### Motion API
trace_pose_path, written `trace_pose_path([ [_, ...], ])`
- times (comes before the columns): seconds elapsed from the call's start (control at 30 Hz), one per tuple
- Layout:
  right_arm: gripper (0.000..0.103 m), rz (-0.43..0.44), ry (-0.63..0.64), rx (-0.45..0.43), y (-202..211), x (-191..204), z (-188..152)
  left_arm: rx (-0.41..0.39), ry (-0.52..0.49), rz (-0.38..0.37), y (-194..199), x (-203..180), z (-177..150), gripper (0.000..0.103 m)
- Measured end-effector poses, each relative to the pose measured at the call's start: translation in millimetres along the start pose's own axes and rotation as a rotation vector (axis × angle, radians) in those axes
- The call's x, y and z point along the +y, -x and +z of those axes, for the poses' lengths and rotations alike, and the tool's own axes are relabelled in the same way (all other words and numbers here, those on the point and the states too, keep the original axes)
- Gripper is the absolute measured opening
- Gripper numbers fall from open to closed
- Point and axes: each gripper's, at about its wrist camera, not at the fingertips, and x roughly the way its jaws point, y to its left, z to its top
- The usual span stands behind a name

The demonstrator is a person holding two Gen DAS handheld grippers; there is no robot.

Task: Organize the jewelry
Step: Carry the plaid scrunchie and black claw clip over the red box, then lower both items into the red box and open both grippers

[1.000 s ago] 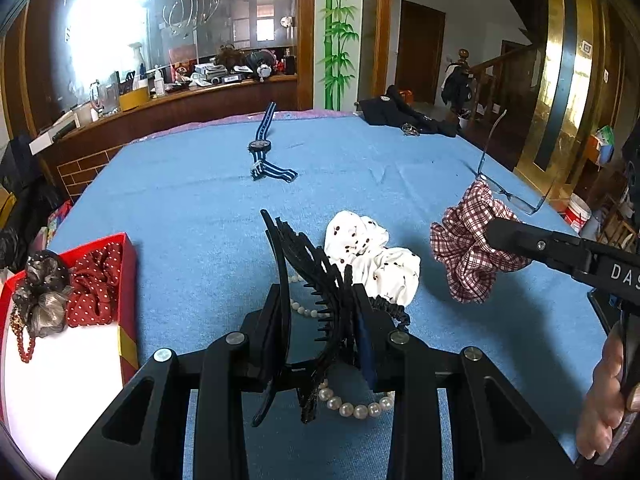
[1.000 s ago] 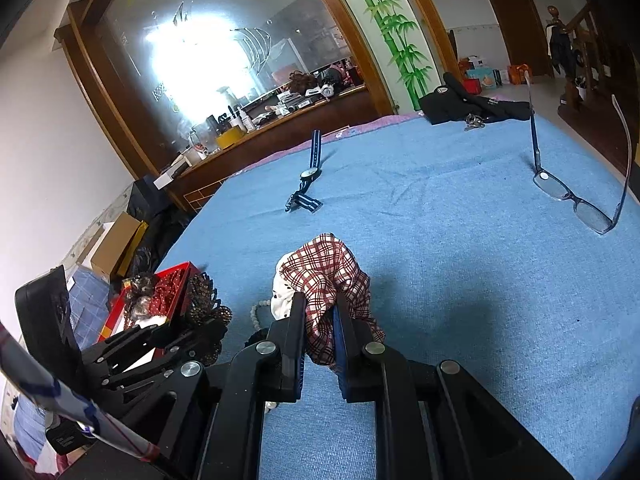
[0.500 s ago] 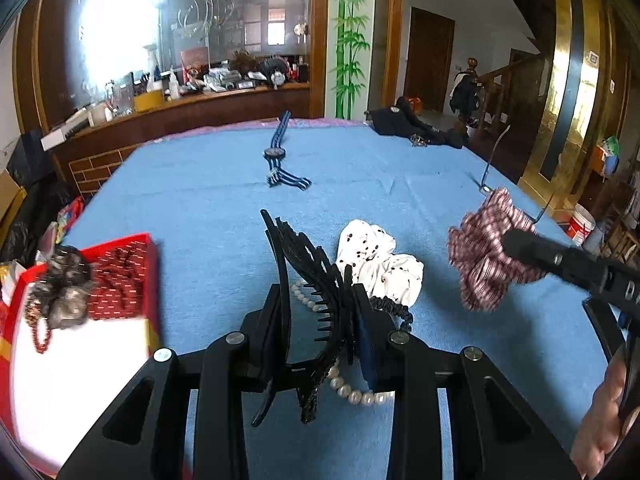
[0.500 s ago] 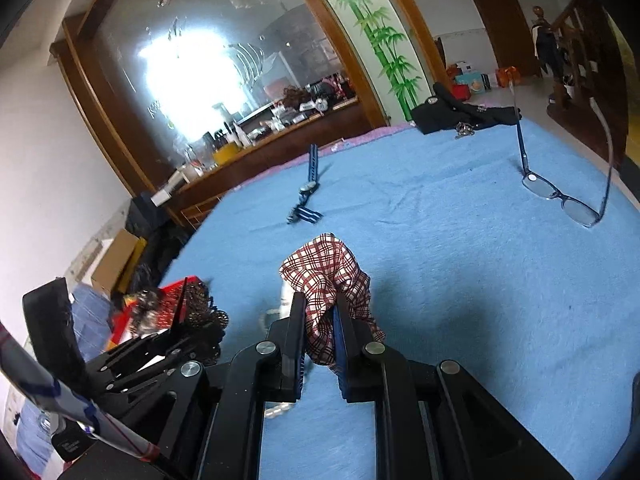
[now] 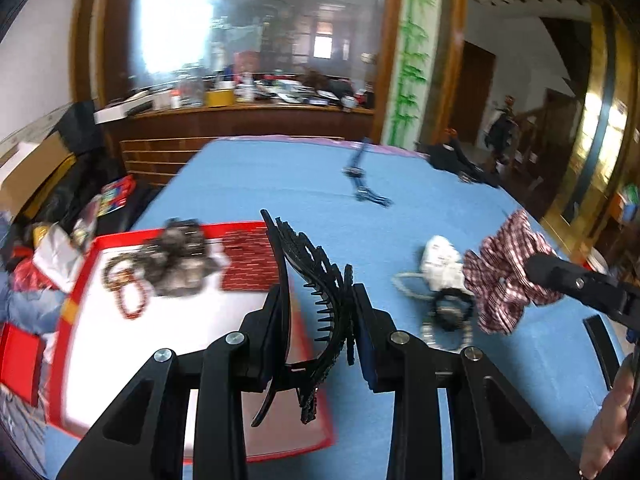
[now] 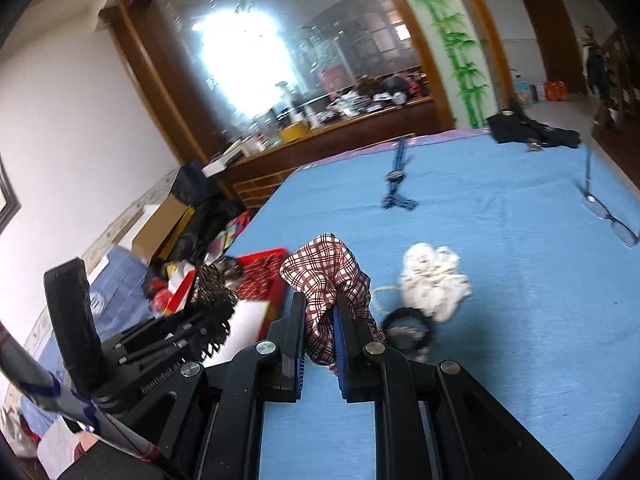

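Left gripper [image 5: 320,320] is clamped tight on a large black plastic claw hair clip [image 5: 310,280], teeth fanned upward, and it hangs right over the near edge of the shallow red-rimmed tray with the white floor [image 5: 80,344] — that looks like the drop-off spot, since the tray already holds a brownish-grey satin scrunchie [image 5: 180,264], a red dotted scrunchie [image 5: 250,264] and a red beaded bracelet [image 5: 128,298]. Over on the other side, the right gripper [image 6: 320,344] is closed down on a red-and-white plaid fabric scrunchie [image 6: 328,280], carried clear of the blue cloth-covered counter [image 6: 520,300]; holding it by one fold lets the rest hang loose, so it should fall free once the jaws part. Both items seem headed for the tray, clip first by position. Left on the counter: a white dotted scrunchie [image 6: 434,280], a small black hair tie [image 6: 406,324] just beside it, and a white pearl necklace [image 5: 404,284] looping under them. Farther back lie a blue striped-strap watch [image 6: 396,184], thin-framed glasses [image 6: 608,212] and a dark bundle of cloth [image 6: 532,128], all well apart from the action. The snag — the filled far end of the tray; the clip wants the bare white stretch nearer the camera, and the two grippers sit close enough to crowd each other there.
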Motion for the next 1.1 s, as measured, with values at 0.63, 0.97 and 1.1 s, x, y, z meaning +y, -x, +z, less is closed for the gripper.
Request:
trace_pose_path([
  [0.63, 0.014, 0.102, 0.181, 0.263, -140, 140, -6, 0.103, 0.260, 0.142, -11, 189, -24, 0.032],
  [0.97, 0.015, 0.009, 0.251, 0.335, -211, 178, -12, 0.141, 0.264, 0.125, -35, 207, -21, 0.032],
  [1.1, 0.015, -0.027, 0.271, 0.351, -228, 185, -18, 0.148, 0.276, 0.114, -41, 211, -21, 0.032],
])
